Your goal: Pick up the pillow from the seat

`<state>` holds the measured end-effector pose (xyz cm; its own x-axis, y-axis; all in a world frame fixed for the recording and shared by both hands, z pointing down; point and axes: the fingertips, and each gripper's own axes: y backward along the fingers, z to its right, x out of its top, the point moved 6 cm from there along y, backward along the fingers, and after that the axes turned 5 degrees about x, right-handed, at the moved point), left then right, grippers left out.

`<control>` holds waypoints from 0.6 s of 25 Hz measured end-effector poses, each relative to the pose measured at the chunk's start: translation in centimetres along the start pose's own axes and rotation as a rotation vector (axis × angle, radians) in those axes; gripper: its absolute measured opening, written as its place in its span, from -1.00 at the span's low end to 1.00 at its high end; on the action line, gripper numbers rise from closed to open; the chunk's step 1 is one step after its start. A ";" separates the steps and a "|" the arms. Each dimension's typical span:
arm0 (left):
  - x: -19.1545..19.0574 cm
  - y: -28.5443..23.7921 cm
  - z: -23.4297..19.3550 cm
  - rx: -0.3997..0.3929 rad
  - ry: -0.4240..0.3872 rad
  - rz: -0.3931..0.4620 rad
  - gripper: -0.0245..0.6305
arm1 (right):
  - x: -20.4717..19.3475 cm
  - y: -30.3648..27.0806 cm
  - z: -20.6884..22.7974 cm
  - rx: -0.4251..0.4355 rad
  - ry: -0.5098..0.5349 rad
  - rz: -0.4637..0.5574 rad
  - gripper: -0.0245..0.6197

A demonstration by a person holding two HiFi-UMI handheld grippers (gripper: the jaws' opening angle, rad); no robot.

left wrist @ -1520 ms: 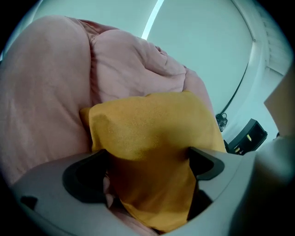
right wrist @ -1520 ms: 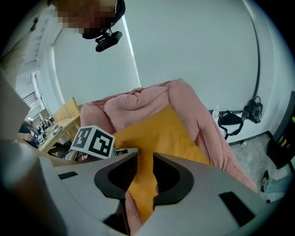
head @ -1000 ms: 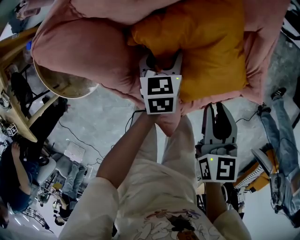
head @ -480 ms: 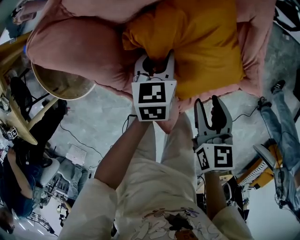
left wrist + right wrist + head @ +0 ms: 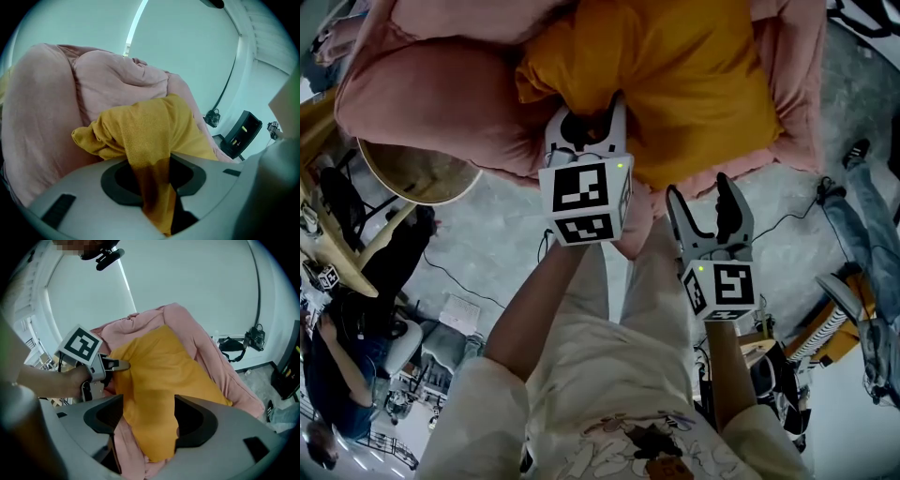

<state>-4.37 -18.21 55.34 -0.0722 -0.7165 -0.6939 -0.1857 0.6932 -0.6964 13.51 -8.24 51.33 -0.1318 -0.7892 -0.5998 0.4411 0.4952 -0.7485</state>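
A mustard-yellow pillow (image 5: 675,84) lies on the puffy pink seat (image 5: 431,94). My left gripper (image 5: 586,127) is shut on the pillow's near left corner, having just closed there. In the left gripper view the yellow pillow (image 5: 150,126) bunches up and a fold of it runs down between the left gripper (image 5: 157,185) jaws. My right gripper (image 5: 701,192) is at the seat's front edge, just below the pillow's near edge. Its jaws have just been opening. In the right gripper view the pillow (image 5: 159,376) shows between the spread jaws of the right gripper (image 5: 149,420), not pinched. The left gripper (image 5: 96,363) shows at left.
A round wooden side table (image 5: 422,173) stands left of the seat. People sit at the lower left (image 5: 347,356), and a person's leg (image 5: 867,225) is at the right. Cables (image 5: 459,281) cross the grey floor. A dark bag (image 5: 255,338) hangs behind the seat.
The left gripper has drawn back and left with the pillow's corner, bunching it. The right gripper has moved up to the seat's front edge and its jaws have spread.
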 end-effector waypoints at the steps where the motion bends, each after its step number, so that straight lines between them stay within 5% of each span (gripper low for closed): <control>1: 0.0 0.1 0.1 -0.002 0.000 0.003 -0.48 | -0.4 -0.2 0.4 -0.003 0.008 -0.004 0.14; 9: 0.3 0.3 0.6 0.007 -0.018 0.014 -0.48 | -3.9 -3.5 4.7 -0.048 -0.028 -0.043 0.53; 15: 0.4 0.1 2.2 0.015 -0.029 0.011 -0.46 | -5.0 -4.6 8.3 -0.047 -0.011 -0.046 0.63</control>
<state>-2.24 -18.26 54.55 -0.0459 -0.7067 -0.7060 -0.1701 0.7020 -0.6916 19.50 -9.60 60.15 -0.1410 -0.8154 -0.5614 0.3921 0.4747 -0.7880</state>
